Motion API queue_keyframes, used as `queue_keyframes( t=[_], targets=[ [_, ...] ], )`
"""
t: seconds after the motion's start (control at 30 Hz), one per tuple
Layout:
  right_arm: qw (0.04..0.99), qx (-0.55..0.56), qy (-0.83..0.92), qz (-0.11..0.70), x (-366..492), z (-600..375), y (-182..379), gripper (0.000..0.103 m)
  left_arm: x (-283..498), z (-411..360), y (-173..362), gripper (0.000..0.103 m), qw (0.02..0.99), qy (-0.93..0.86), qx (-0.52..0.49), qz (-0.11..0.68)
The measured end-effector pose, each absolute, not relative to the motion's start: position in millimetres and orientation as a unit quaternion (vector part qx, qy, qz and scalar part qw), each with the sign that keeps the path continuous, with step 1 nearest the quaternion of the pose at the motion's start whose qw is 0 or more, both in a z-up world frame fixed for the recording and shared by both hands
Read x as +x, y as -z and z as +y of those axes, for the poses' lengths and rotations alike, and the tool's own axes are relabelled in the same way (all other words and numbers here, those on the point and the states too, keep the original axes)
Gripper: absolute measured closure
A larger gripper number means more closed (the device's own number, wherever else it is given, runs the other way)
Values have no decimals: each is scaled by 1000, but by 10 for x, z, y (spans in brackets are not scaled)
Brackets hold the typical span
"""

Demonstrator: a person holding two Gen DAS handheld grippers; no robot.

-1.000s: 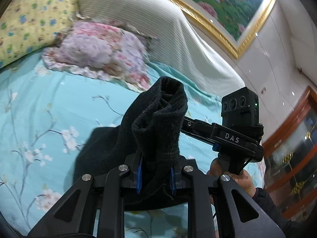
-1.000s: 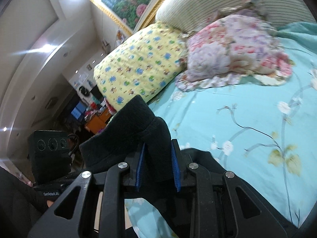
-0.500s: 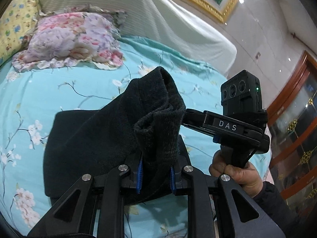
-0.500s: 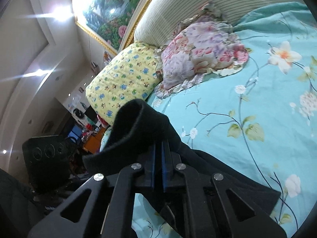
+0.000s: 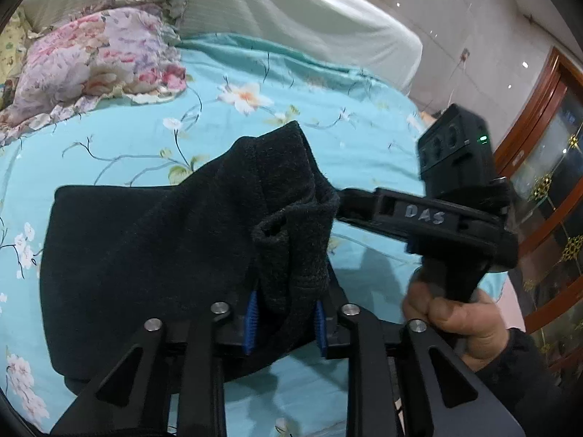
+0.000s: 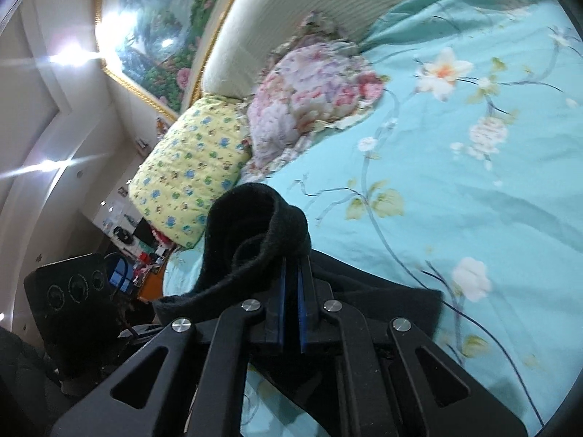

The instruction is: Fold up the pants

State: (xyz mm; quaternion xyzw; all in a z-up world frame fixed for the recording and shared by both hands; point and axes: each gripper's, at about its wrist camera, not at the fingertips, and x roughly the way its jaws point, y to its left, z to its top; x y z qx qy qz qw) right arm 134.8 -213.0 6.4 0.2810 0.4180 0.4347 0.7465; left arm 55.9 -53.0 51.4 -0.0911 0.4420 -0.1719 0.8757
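The left gripper was clamped on a bunched fold of the black pants, thick cloth filling the gap between its blue pads. The right gripper had its jaws nearly together, pinching a rolled edge of the same pants. The rest of the garment lay spread on the turquoise flowered bedsheet, near the foot edge of the bed. A pink floral pillow and a yellow pillow sat by the headboard.

My black pants lie on turquoise flowered bedsheet; pink floral pillow, yellow dotted pillow.
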Motion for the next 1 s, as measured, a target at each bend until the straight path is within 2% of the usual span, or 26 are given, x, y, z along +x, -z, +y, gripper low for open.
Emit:
queue_keyframes(
  t=[0.1,0.17,0.27,0.33,0.37,0.4,0.43,0.93,1.0],
  targets=[
    [756,285,-410,424,1310,-2254,-36,96,580,-506,-449,69,870,174,-97,452],
    [761,292,-395,423,1270,-2350,-20,96,572,-470,-436,58,864,185,-107,456],
    [767,307,-373,422,1203,-2474,0,93,525,-443,-450,52,860,202,-119,454],
    [771,316,-354,425,1158,-2527,4,72,499,-446,-479,45,862,205,-116,449],
    [773,317,-346,428,1141,-2541,5,40,476,-433,-499,42,863,206,-117,446],
    [776,317,-338,428,1122,-2547,-1,14,463,-421,-510,42,864,207,-118,444],
    [780,318,-332,425,1093,-2559,-17,10,446,-396,-529,42,865,207,-121,441],
    [805,266,-314,427,853,-2279,-236,10,322,226,-632,38,876,148,-171,427],
    [807,259,-309,432,835,-2237,-240,7,320,339,-627,38,877,137,-180,425]
  ],
)
